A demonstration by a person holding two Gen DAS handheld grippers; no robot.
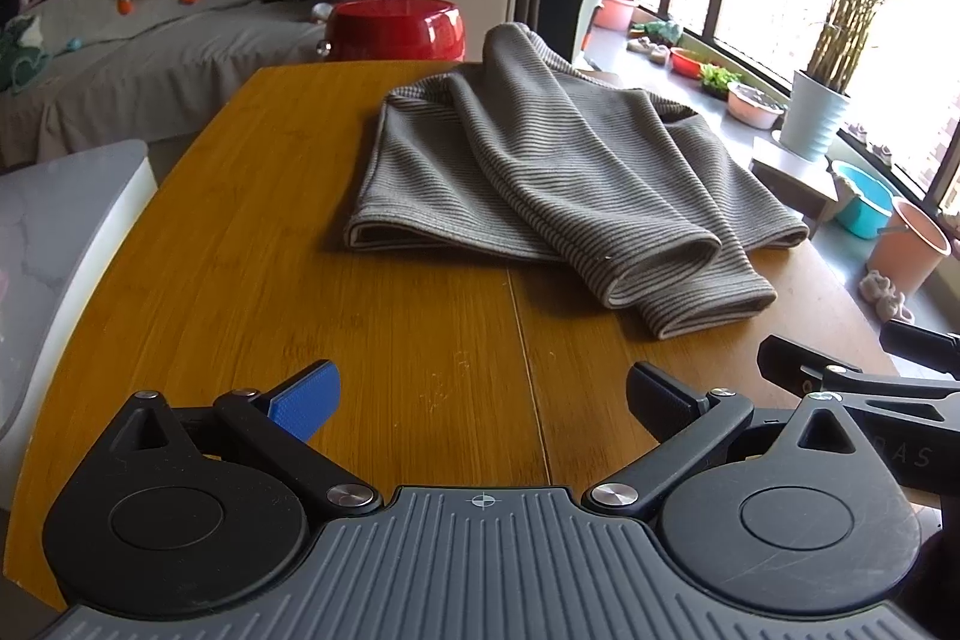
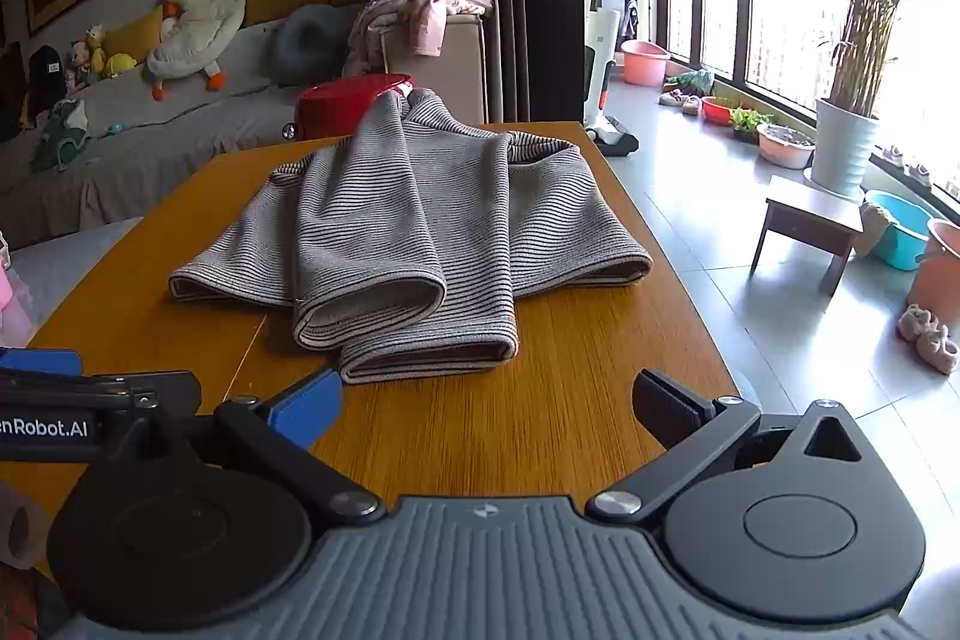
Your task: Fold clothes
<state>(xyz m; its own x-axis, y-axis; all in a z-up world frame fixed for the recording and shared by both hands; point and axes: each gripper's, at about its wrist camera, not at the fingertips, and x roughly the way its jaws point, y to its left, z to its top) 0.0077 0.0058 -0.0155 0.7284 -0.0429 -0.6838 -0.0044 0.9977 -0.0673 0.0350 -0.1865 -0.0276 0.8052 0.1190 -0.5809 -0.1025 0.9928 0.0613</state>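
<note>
Since the striped garment (image 2: 414, 232) lies ahead of both tools on the wooden worktop (image 1: 240, 280), its long axis running away from us, we judge the right tool (image 2: 486, 403) nearer its doubled sleeve ends. Both the right tool and the left tool (image 1: 483, 400) gape wide, holding nothing. We see ribbed, soft knit in rounded folds.
</note>
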